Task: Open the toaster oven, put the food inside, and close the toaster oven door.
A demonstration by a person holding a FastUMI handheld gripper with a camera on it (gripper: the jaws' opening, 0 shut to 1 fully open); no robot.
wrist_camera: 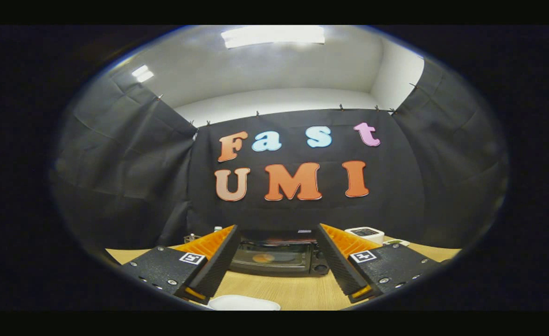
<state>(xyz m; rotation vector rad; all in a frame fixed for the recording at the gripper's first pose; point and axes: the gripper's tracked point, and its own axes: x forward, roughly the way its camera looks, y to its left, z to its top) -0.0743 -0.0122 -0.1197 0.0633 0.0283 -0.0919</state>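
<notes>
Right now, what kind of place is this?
Likely a cloth-walled recording booth in an office room, not a kitchen: black cloth walls, wooden table bearing a shut toaster oven, ceiling light panel. Gripper open, empty.

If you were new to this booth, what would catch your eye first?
The black toaster oven with a glass door sits closed on the wooden table, beyond the fingers. The hand-held gripper hangs open, framing it. A white plate rim lies between the fingers, nearer the camera.
</notes>
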